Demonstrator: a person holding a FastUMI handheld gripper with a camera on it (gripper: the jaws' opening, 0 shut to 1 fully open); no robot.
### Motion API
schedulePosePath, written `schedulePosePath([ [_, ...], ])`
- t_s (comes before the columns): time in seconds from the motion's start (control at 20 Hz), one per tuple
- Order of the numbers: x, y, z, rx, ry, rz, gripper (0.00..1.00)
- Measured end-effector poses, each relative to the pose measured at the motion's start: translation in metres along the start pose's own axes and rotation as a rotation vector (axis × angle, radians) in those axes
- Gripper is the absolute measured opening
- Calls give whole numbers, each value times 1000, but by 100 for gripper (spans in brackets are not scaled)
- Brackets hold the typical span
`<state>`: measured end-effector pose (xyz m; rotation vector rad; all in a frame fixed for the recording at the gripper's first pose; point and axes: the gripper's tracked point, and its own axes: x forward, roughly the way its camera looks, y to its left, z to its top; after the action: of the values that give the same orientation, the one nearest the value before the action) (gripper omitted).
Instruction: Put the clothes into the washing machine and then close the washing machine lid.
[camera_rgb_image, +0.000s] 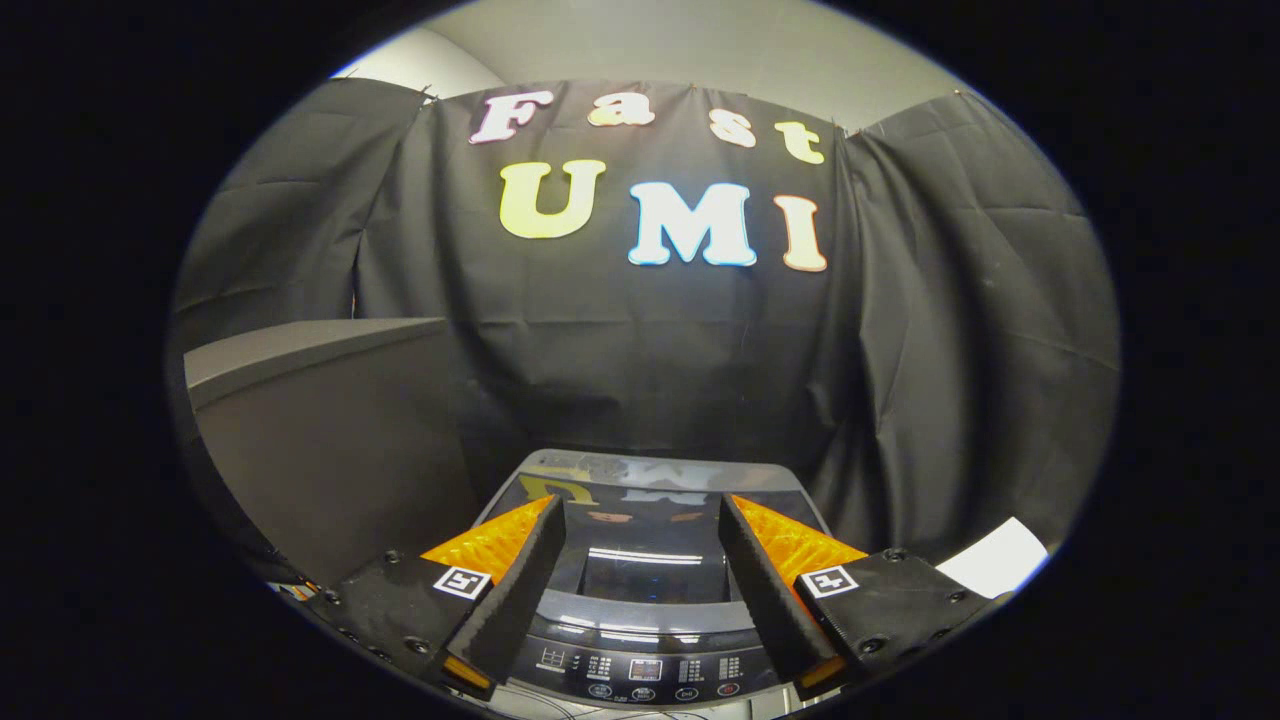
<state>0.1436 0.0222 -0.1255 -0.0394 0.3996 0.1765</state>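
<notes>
- Gripper view: the gripper hangs above the washing machine, its two fingers spread wide apart with nothing between them; it is released and holds nothing.
- The washing machine sits directly below and just ahead of the fingers, seen from its front side, with its control panel nearest the camera, showing rows of small buttons and a small display.
- The washing machine lid is down and lies flat over the tub; its dark glossy surface shows between the two fingers and mirrors the booth's wall and bright streaks of light.
- The fingertips reach over the lid about halfway toward its rear edge; whether they touch the lid cannot be told.
- The clothes are not seen on or around the machine; with the lid shut, what lies inside the tub cannot be told.
- A dark grey box-like cabinet stands to the left of the machine, taller than it, with a paler top face.
- A white sheet lies to the right, beyond the right finger, near the foot of the black cloth wall that hangs behind the machine.
</notes>
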Motion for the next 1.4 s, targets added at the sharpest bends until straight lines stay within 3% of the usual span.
schedulePosePath([
  [0.35,-81,9,38,-47,-143,5,97],
  [0.7,-147,15,37,-33,-224,4,96],
  [1.0,-180,8,26,-51,-274,-43,96],
  [1.4,-195,8,18,-9,-285,-29,96],
])
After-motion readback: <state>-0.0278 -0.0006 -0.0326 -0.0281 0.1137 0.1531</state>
